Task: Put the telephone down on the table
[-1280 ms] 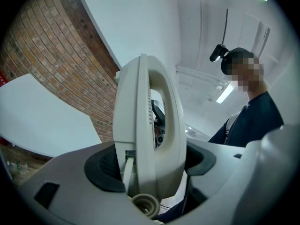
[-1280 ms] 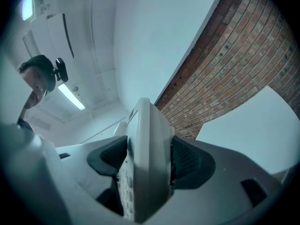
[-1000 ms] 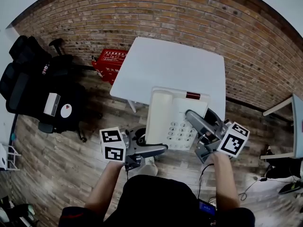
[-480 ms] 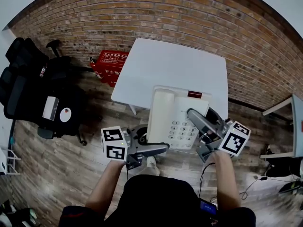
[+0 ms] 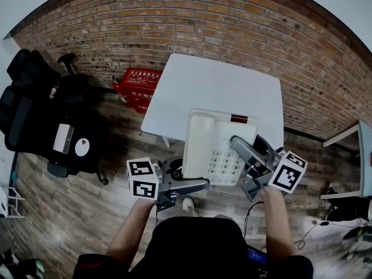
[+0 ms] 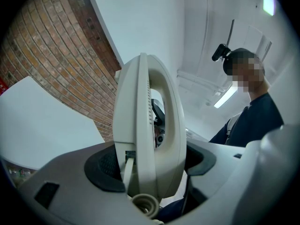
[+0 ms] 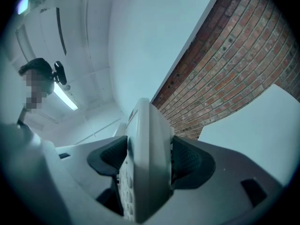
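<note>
With both forearms held level, the left gripper (image 5: 196, 184) and right gripper (image 5: 243, 154) clamp their jaws on opposite sides of the telephone (image 5: 216, 147) at the tabletop's (image 5: 215, 86) near edge, and only the left gripper view shows its coiled cord (image 6: 143, 204).

Head view looks steeply down, table (image 5: 215, 86) at twelve o'clock. Gripper views face inward, close against the shared telephone (image 5: 224, 138).
</note>
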A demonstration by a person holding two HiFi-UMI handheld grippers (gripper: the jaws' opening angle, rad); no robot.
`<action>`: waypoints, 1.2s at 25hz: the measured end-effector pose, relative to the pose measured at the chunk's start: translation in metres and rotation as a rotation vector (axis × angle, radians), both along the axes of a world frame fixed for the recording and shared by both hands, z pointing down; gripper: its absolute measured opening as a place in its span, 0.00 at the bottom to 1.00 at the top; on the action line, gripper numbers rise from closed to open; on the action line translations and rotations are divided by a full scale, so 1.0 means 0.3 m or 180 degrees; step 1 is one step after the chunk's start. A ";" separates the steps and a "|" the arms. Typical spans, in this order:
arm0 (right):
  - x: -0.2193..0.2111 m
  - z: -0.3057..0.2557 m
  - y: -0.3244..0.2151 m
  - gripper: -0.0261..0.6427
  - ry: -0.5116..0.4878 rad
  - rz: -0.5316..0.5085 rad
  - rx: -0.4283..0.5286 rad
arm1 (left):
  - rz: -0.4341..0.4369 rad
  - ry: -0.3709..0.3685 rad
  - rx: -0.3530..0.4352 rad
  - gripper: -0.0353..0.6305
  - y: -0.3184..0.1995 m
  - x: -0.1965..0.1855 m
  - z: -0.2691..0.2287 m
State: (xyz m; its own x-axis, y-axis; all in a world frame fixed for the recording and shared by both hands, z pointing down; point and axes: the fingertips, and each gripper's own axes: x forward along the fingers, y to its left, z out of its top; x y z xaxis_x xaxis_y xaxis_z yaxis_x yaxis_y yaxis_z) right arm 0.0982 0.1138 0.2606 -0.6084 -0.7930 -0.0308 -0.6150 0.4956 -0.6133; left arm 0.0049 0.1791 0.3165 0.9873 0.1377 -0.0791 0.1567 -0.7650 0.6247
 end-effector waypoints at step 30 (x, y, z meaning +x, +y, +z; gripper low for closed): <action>0.023 0.047 -0.040 0.47 -0.0099 0.0019 0.0054 | -0.0012 -0.0075 0.0055 0.57 -0.036 0.022 0.048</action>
State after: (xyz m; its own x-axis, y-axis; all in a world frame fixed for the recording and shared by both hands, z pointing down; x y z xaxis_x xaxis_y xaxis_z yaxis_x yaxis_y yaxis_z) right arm 0.1050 0.1017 0.2747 -0.6022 -0.7958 -0.0631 -0.5988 0.5026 -0.6236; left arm 0.0114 0.1682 0.3308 0.9894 0.1351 -0.0533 0.1391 -0.7763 0.6149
